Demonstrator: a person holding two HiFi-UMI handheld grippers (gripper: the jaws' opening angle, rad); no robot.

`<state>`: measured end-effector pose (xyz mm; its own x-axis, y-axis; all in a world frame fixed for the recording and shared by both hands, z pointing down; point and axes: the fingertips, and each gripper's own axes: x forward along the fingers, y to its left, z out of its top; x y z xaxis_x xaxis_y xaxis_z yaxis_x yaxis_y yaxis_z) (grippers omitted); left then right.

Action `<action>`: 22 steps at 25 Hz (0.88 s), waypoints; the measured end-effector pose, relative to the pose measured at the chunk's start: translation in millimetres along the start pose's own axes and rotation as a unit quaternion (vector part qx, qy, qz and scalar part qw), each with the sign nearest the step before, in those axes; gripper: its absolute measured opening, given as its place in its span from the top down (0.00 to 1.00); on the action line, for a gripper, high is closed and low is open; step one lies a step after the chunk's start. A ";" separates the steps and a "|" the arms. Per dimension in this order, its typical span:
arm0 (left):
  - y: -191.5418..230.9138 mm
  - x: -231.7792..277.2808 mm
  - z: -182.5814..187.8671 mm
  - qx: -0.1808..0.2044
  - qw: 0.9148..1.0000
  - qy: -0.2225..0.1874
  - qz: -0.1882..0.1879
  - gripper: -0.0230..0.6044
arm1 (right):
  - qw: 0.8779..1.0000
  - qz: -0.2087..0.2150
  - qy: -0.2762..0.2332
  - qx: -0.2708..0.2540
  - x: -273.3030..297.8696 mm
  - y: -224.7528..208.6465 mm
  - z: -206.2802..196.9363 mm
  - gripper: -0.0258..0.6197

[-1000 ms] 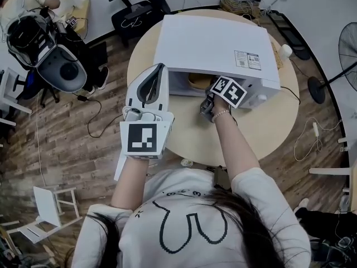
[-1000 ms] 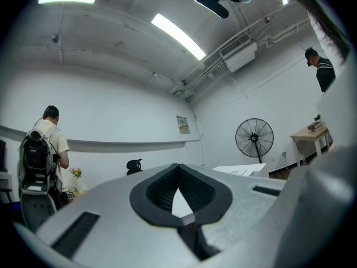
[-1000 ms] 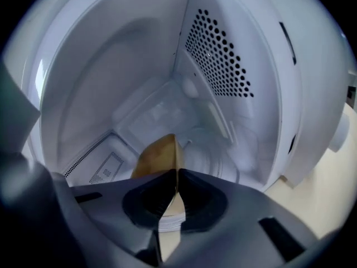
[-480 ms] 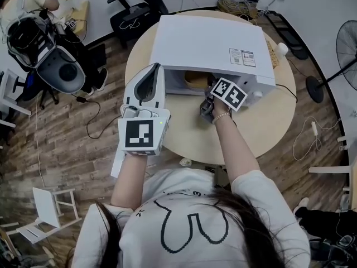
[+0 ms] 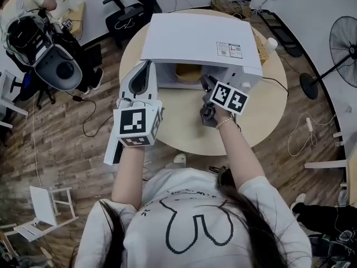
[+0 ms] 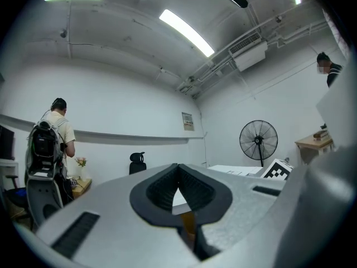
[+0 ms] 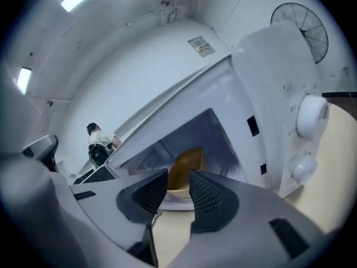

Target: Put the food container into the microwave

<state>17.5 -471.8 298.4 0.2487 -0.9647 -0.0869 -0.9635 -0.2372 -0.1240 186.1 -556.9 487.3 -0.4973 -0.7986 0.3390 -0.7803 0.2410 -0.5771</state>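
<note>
The left forearm reaches forward from the body, holding the left gripper over the table's left edge, just beside the microwave's left front corner. Its jaws point away from the person and are closed tip to tip on nothing. The right arm is stretched further. The right gripper hangs above the middle of the table, just before the microwave's open front, with its jaws aimed into the cavity. The jaws stand a little apart and are empty.

In the head view the microwave's roof covers most of the container, so only its front part shows, and the right gripper's marker cube hides much of its jaws. In the left gripper view the body of the left gripper fills the lower half, and the sliver seen through the hollow between the pads is too small to identify.

In the right gripper view the amber container sits inside the microwave. It lies beyond the right gripper, in line with the gap between its jaws and clear of them.
</note>
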 end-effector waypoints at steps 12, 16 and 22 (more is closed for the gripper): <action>-13.7 -15.5 13.0 -0.001 1.000 -0.009 -0.012 0.95 | 0.990 0.043 -0.046 -0.126 -84.0 56.2 33.2 0.88; -15.5 -15.1 18.2 0.001 1.000 -0.015 -0.020 0.95 | 0.980 0.038 -0.071 -0.182 -106.0 72.7 49.5 0.91; -19.0 -12.4 27.7 0.005 0.999 -0.027 -0.036 0.95 | 0.954 0.019 -0.126 -0.272 -139.6 98.0 78.9 0.91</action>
<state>35.5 -452.1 274.4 0.3224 -0.9375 -0.1309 -0.9421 -0.3043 -0.1410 208.9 -465.3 324.8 -0.4760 -0.8742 0.0958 -0.8787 0.4684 -0.0915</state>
